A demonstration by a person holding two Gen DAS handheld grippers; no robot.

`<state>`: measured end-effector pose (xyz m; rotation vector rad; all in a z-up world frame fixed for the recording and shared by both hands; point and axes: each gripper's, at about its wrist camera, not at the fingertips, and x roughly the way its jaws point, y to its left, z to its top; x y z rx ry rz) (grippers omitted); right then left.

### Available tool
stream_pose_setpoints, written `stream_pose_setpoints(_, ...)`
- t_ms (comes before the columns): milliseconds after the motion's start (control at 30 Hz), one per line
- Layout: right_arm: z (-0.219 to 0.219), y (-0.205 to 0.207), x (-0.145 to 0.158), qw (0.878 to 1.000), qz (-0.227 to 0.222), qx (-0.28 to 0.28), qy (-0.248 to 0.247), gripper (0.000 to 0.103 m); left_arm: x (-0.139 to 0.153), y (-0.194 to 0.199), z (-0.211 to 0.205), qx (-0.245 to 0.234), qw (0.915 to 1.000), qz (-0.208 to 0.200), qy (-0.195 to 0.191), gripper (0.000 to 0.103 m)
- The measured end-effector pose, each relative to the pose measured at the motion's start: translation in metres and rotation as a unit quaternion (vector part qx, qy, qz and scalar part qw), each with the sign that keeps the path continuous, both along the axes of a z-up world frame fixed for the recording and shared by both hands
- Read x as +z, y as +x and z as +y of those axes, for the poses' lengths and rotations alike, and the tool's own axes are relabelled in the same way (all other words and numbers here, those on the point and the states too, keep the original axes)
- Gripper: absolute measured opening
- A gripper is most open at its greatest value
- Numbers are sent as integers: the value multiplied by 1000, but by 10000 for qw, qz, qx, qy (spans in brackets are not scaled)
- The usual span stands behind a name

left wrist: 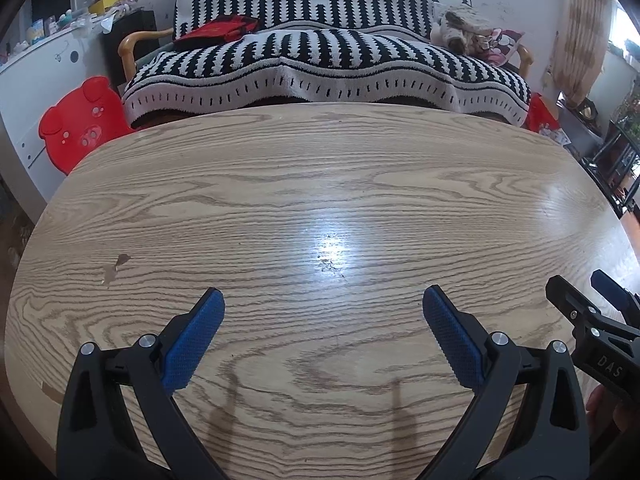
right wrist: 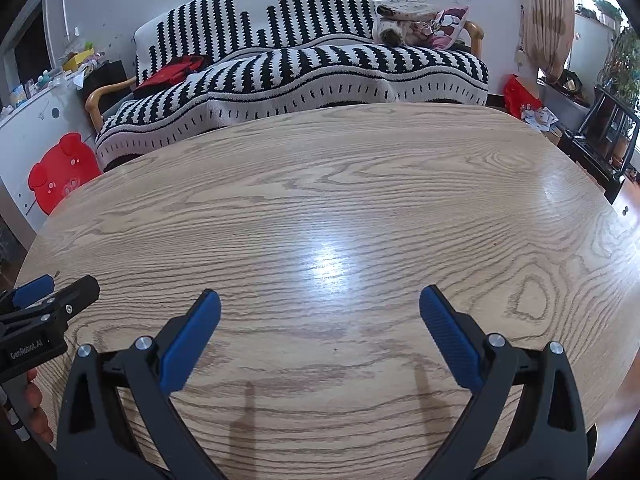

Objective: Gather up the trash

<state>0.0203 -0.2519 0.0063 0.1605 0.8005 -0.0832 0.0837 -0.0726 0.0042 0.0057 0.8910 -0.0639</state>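
A: Left wrist cam sits low over the near edge of the wooden table [left wrist: 320,200], facing 12 o'clock at the striped sofa [left wrist: 320,64]. Right gripper [left wrist: 588,300] clips in at 4 o'clock.

B: Right wrist cam: same height, same heading, set just beside it. Left gripper [right wrist: 44,296] at 8 o'clock. Both views share tabletop, sofa, red pig stool [right wrist: 60,172].

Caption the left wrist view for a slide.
Open left gripper over a bare wooden table, striped sofa behind, right gripper alongside.
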Motion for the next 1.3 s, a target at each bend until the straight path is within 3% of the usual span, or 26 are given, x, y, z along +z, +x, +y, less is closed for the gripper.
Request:
stream_pose_setpoints(633, -1, -5, 1, 10000, 2, -3, -22, 96, 2, -1, -6, -81, 9999, 81, 65, 96)
stream_pose_setpoints(800, -3, -4, 1, 10000, 28, -1, -18, 96, 1, 1, -5, -95, 9997, 227, -94, 96)
stream_pose_setpoints(1000, -4, -4, 2, 10000, 22, -8, -25, 96, 2, 0, -1, 41, 9998, 147, -104, 96)
stream_pose_setpoints(1100, -6, -5, 1, 10000, 33, -30, 5, 96, 7, -4, -2, 204, 9997, -40, 108, 96)
stream_pose_setpoints(1200, -5, -5, 0, 10000, 46, -31, 12, 96, 10, -6, -4, 35, 10000, -52, 19, 96)
stream_pose_setpoints(1300, -4, -5, 0, 10000, 50, -21, 4, 96, 12, -7, -8, 31, 9996, -219, 180, 96)
